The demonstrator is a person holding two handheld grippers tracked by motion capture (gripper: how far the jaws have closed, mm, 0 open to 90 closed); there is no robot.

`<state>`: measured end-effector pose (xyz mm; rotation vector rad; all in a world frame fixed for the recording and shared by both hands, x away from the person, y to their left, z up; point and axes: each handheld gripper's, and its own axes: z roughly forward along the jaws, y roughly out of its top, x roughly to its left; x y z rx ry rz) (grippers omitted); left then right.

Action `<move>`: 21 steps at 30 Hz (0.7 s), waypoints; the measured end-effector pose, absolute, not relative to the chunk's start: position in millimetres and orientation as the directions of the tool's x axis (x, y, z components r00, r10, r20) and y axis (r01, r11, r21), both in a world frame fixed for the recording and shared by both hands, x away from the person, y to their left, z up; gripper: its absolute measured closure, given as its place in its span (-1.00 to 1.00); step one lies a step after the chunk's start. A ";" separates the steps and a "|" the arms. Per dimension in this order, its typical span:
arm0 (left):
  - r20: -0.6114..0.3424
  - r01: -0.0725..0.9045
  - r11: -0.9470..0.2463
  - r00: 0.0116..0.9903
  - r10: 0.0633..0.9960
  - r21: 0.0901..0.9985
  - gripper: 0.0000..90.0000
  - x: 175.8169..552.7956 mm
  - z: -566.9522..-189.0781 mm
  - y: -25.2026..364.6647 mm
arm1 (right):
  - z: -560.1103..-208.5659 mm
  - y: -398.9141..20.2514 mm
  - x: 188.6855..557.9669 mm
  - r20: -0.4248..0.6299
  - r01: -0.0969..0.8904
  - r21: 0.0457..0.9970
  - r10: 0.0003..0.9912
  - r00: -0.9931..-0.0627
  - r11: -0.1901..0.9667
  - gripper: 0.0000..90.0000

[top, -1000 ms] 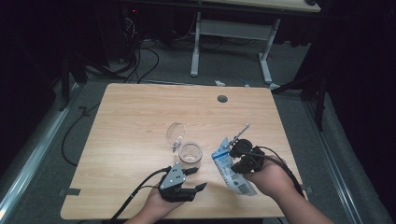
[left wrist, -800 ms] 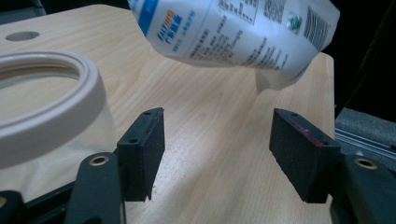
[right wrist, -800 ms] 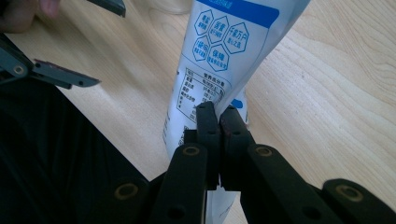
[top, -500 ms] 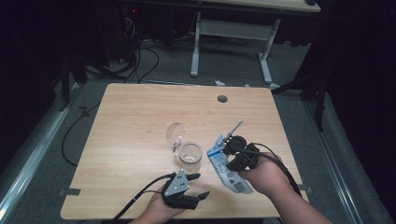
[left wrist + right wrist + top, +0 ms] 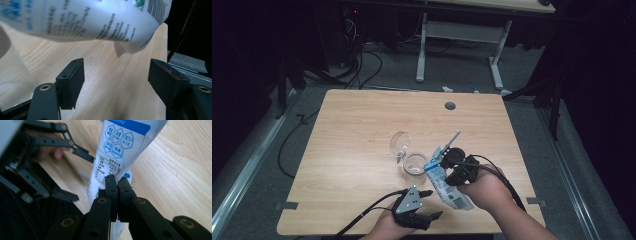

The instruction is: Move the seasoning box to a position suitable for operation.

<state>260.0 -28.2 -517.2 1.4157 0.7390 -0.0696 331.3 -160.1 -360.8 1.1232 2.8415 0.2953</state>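
A white pouch with blue print hangs tilted above the table, its blue top next to a clear glass. My right gripper is shut on the pouch; in the right gripper view its jaws pinch the pouch low down. My left gripper sits near the front edge, left of the pouch. Its jaws have just been opening and stand wide with nothing between them. In the left gripper view the gripper is over bare wood, below the pouch.
A round clear piece leans just behind the glass. The wooden table has a cable hole near its far edge. Cables trail from both grippers off the front edge. The left gripper stands open at the left of the right gripper view.
The right hand carried the pouch leftward, closer to the glass. The left gripper drew back toward the front edge and its jaws spread wider.
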 end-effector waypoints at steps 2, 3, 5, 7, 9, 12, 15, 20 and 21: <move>-0.502 0.463 0.196 0.777 0.381 0.864 -0.35 260.1 -517.3 -32.9 | -359.7 -158.0 331.7 0.002 0.668 0.208 0.682 -0.731 0.715 0.98; -0.501 0.462 0.195 0.778 0.379 0.865 -0.35 259.5 -517.7 -35.3 | -358.9 -157.1 332.0 0.000 0.668 0.209 0.683 -0.731 0.715 0.98; -0.488 0.450 0.189 0.786 0.380 0.873 -0.35 257.4 -518.9 -39.4 | -358.0 -155.5 332.4 0.005 0.666 0.214 0.681 -0.732 0.714 0.98; -0.491 0.452 0.193 0.783 0.382 0.871 -0.35 258.2 -519.2 -42.1 | -357.7 -153.8 332.6 0.007 0.660 0.224 0.676 -0.737 0.718 0.98; -0.499 0.457 0.202 0.776 0.385 0.866 -0.35 260.5 -518.9 -43.4 | -357.5 -152.5 332.3 0.013 0.663 0.226 0.678 -0.735 0.714 0.98; -0.504 0.460 0.207 0.773 0.384 0.864 -0.35 262.4 -518.1 -45.3 | -357.5 -151.0 332.3 0.020 0.662 0.228 0.676 -0.737 0.714 0.98; -0.511 0.465 0.213 0.770 0.381 0.859 -0.35 262.4 -516.8 -48.2 | -357.2 -148.8 331.7 0.024 0.659 0.233 0.673 -0.739 0.715 0.98; -0.519 0.468 0.225 0.769 0.373 0.855 -0.27 261.2 -513.6 -50.0 | -355.3 -146.0 330.4 0.030 0.655 0.244 0.669 -0.742 0.715 0.98; -0.516 0.463 0.230 0.770 0.375 0.856 -0.23 260.2 -512.9 -51.0 | -355.3 -145.5 330.6 0.035 0.654 0.249 0.668 -0.743 0.714 0.98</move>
